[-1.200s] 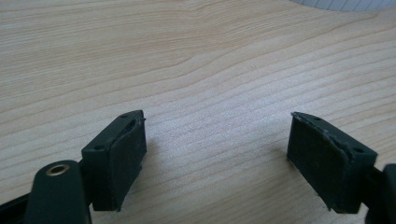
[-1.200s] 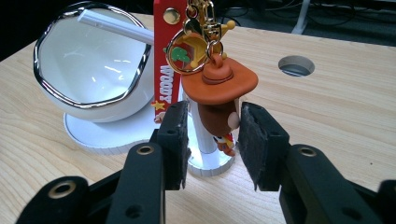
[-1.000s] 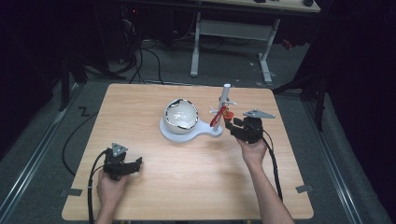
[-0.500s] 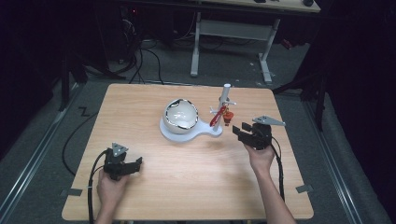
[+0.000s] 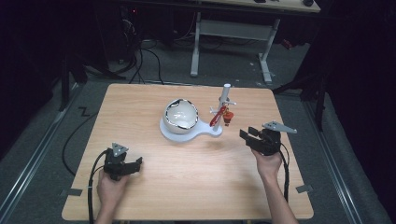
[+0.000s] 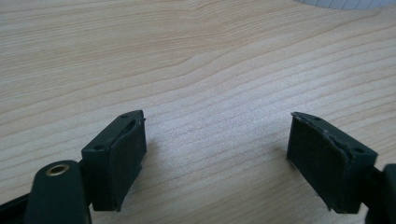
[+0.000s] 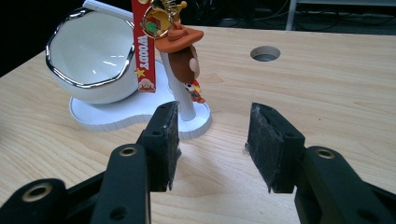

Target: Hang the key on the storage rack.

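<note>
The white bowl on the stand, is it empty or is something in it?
Empty: the white bowl shows only a bare, glossy inside in the right gripper view.

A white stand (image 5: 205,132) with a bowl (image 5: 180,114) and hanging red keychain (image 5: 216,116) sits mid-table (image 5: 187,186); left gripper (image 5: 135,164) near-left, right gripper (image 5: 247,136) just right of the stand.

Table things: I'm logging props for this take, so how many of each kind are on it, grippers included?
Grippers: 2 (left gripper, right gripper)
Stand: 1 (white stand)
Bowl: 1 (white bowl)
Keychain: 1 (red keychain, hanging on the stand)
Total: 5
</note>
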### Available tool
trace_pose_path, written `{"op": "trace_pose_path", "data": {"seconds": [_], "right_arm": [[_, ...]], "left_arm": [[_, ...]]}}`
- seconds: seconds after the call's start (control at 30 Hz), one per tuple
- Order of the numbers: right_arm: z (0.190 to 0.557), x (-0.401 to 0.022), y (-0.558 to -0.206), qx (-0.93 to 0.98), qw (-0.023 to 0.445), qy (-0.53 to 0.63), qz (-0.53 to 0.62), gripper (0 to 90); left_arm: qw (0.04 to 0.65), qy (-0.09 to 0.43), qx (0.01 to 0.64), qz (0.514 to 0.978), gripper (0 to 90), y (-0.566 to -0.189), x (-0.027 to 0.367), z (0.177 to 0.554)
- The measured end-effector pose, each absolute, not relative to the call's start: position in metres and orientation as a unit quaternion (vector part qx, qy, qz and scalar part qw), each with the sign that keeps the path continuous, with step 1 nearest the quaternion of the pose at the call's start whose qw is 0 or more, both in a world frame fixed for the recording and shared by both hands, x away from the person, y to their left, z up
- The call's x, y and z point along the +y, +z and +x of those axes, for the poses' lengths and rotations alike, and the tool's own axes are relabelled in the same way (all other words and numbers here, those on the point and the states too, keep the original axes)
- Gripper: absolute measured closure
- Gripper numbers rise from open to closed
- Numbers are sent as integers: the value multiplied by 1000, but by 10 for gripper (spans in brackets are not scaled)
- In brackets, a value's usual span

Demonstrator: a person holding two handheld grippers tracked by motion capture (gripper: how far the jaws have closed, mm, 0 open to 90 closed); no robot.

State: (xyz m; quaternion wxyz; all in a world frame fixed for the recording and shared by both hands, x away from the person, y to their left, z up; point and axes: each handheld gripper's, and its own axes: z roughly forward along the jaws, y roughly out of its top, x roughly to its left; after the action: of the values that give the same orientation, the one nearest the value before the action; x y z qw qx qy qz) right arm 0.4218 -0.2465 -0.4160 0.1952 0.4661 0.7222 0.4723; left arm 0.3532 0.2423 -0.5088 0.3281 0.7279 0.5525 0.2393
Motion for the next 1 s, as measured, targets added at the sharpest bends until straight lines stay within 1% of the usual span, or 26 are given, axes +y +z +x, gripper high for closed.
{"op": "trace_pose_path", "data": {"seconds": [0.33,1.0], "right_arm": [[411,-257,-413,718,200,479,465,531],[393,-285,-423,701,202,486,481,537]], "left_arm": [[328,239,553,728,201,-509,242,353],[328,240,552,728,201,-509,242,353]]}}
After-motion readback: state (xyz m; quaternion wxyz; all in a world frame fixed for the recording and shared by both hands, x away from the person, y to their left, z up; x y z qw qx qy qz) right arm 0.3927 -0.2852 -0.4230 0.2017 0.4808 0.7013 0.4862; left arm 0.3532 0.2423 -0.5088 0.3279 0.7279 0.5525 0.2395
